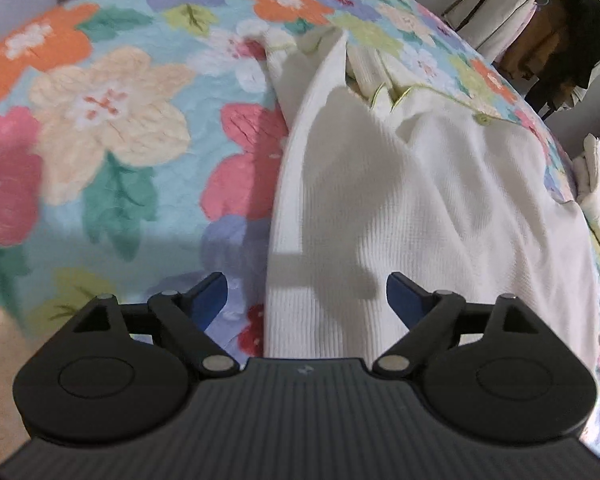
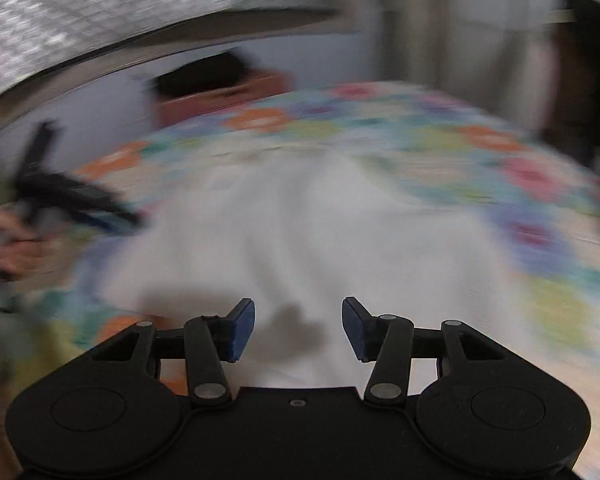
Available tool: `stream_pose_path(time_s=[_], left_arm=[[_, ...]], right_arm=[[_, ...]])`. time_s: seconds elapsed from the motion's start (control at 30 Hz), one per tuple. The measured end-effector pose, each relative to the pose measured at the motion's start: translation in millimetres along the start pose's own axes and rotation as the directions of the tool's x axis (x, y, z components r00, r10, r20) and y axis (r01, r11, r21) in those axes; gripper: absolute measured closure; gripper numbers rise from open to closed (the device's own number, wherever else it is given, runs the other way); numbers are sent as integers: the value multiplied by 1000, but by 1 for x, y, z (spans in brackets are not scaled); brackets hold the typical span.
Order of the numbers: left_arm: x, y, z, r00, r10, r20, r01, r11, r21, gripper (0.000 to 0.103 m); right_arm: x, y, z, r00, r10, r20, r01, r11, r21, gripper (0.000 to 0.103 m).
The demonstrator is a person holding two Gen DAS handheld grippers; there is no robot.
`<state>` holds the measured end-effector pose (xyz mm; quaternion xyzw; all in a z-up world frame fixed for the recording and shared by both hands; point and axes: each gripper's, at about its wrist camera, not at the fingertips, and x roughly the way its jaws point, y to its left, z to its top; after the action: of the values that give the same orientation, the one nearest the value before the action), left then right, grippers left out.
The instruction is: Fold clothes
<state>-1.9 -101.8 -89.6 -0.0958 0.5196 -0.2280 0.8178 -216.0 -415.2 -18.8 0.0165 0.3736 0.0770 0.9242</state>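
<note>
A white knit garment [image 1: 440, 200] with green trim and a green button lies spread on the flowered bedspread [image 1: 112, 120]. Its long straight edge runs up the middle of the left wrist view. My left gripper [image 1: 306, 292] is open and empty, hovering above the garment's near left edge. In the blurred right wrist view the same white garment [image 2: 320, 232] lies ahead on the bedspread [image 2: 540, 220]. My right gripper [image 2: 298, 328] is open and empty above the garment's near end. The left gripper [image 2: 112, 216] shows at the left of that view, held in a hand.
A clothes rack [image 1: 560, 40] with hanging garments stands past the bed's far right. A white padded item [image 1: 596, 196] lies at the bed's right edge. A reddish headboard [image 2: 220, 100] and a wall are beyond the bed. A window is at upper left of the right wrist view.
</note>
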Motion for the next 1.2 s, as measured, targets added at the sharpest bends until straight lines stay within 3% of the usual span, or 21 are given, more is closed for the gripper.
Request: stream_pose_path(time_s=[0.1,0.17,0.2,0.27,0.3,0.4,0.57,0.6,0.63,0.67,0.8,0.9,0.93,0.97,1.03,1.07,1.13,1.2], left_arm=[[15,5,-2,999,-31,-19,30,999,-27,20],[20,4,-4,999,-8,-38,8,1000,-10,45],[19,-1,-4,999,26,-41,-24,999,30,49],[12,-6,-3,1000,15,-6,-14,998,63,72],[9,-7,-2,1000,5,2,-5,998,65,77],[7,-9,0,1000,-19,18,17,997,72,88],[12,0,6,998,-69,8,69,997,34,93],[11,3,7,997,-77,10,76,997,25,93],[10,5,8,997,-70,16,69,997,21,93],[5,8,9,997,-67,23,66,998,21,93],[-16,14,12,995,-84,55,82,996,33,92],[-37,14,13,989,-123,86,119,992,50,86],[-43,13,13,986,-137,92,133,990,54,78],[-50,12,13,984,-153,96,147,987,60,62],[-58,6,11,982,-165,94,156,983,95,41],[-59,0,10,987,-138,86,127,985,118,31],[-55,-11,4,997,-56,59,45,983,178,23],[-42,-18,-1,1000,16,-3,-15,975,224,19]], right_arm=[[51,28,18,993,117,-15,-118,991,-60,49],[79,37,33,988,154,-19,-155,987,-49,49],[91,39,40,987,158,-22,-159,987,-34,49],[113,45,50,987,161,-28,-161,987,-12,49],[121,47,53,986,162,-29,-163,987,-8,49],[140,47,59,984,174,-35,-175,985,-6,49],[177,52,61,974,222,-50,-224,973,-48,49],[183,54,62,967,250,-56,-253,966,-56,59],[184,56,65,959,276,-57,-279,959,-52,86],[184,58,67,952,302,-54,-304,952,-37,93],[175,69,67,910,413,-46,-412,911,13,95],[164,86,59,866,494,-71,-492,869,44,95],[159,93,56,851,519,-82,-517,855,42,95],[155,100,51,836,540,-97,-539,841,37,95],[147,116,42,802,583,-132,-585,811,30,95],[142,125,36,782,604,-153,-608,793,24,95],[133,139,25,754,630,-183,-641,768,2,95],[123,146,16,740,644,-195,-656,755,2,95]])
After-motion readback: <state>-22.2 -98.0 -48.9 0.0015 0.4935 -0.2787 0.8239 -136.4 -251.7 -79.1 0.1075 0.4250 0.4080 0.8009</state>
